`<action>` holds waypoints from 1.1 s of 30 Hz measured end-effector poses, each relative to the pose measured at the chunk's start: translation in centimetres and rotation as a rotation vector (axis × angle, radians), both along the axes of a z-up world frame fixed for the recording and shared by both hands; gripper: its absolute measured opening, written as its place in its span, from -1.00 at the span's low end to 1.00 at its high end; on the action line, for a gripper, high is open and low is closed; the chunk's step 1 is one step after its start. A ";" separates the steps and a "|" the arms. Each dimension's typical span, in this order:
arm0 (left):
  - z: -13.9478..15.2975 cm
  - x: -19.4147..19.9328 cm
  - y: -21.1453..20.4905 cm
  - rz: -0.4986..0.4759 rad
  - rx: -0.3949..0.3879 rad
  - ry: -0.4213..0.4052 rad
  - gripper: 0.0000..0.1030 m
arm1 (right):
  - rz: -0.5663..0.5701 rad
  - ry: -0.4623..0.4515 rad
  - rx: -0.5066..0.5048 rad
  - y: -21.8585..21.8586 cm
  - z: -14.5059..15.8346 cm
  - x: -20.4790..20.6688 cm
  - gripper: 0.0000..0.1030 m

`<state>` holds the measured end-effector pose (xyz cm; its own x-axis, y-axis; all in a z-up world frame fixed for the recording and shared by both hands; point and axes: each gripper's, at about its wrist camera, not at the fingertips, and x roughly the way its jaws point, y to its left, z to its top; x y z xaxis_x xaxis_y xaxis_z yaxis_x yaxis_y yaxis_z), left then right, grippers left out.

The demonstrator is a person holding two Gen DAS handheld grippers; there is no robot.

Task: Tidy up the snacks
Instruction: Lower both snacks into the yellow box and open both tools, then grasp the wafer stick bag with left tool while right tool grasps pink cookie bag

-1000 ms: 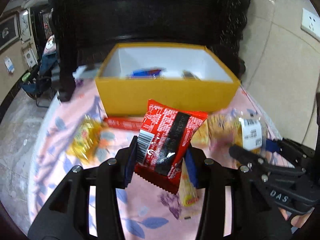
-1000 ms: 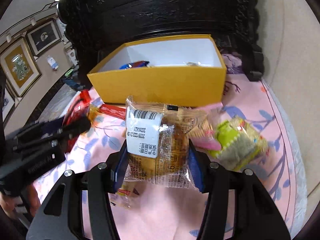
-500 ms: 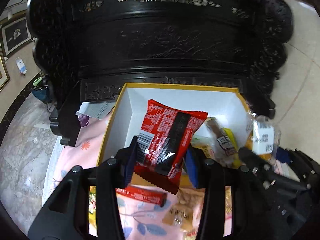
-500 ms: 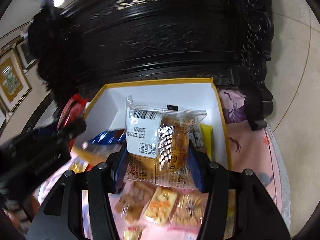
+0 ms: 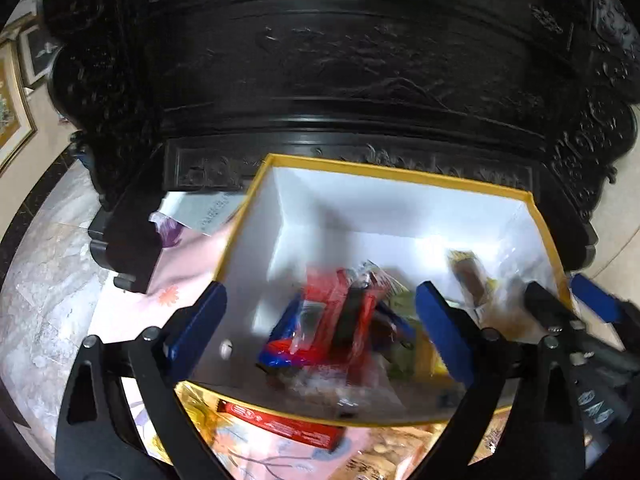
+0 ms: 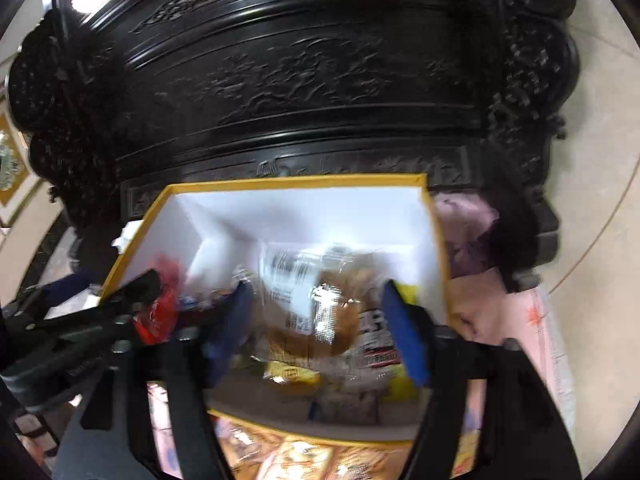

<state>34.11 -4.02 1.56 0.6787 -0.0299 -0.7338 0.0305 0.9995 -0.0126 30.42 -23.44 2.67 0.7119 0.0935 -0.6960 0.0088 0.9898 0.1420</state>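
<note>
we see a box (image 5: pixel 384 172) that looks like cardboard, matt yellow on its rim and outside, smooth matt white on its inner walls. the red snack packet (image 5: pixel 344 320) in it is glossy plastic film, blurred. the clear wrapped pastry (image 6: pixel 316 296) shows shiny transparent film with a white paper-like label. behind the box, the carved cabinet (image 6: pixel 312 80) looks like dark wood, polished to a sheen, its relief rough with ornament. the tablecloth (image 5: pixel 188 264) is soft pink printed cloth, matt. the left gripper (image 5: pixel 320 320) and right gripper (image 6: pixel 316 320) have matt black plastic-looking arms and matt blue pads (image 5: pixel 440 328).
</note>
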 end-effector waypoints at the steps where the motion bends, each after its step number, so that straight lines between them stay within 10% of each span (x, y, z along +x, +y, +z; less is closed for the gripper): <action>1: -0.1 -0.1 0.3 -0.005 -0.001 0.004 0.88 | 0.004 -0.003 0.002 -0.4 0.1 -0.4 0.52; 5: -0.7 -3.5 2.0 -0.013 0.022 -0.019 0.88 | 0.025 -0.004 -0.037 -2.6 0.3 -4.6 0.94; 13: -6.5 -15.3 3.4 -0.078 0.003 0.014 0.90 | -0.071 0.142 0.100 -8.2 -8.5 -14.6 0.97; 25: -11.3 -22.6 2.6 -0.084 0.017 0.110 0.90 | -0.026 0.189 -0.174 -0.3 -14.2 -10.2 0.84; 29: -11.6 -22.6 2.5 -0.083 0.004 0.129 0.90 | 0.035 0.188 -0.182 1.5 -14.5 -10.7 -0.05; 33: -11.4 -22.7 1.5 -0.115 0.003 0.129 0.90 | 0.081 0.224 -0.083 0.9 -13.8 -13.4 -0.22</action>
<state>11.37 -2.55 -9.89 0.5713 -0.0992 -0.8148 0.1425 0.9896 -0.0206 16.99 -22.56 -11.13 0.5315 0.0800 -0.8433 -0.0485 0.9968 0.0640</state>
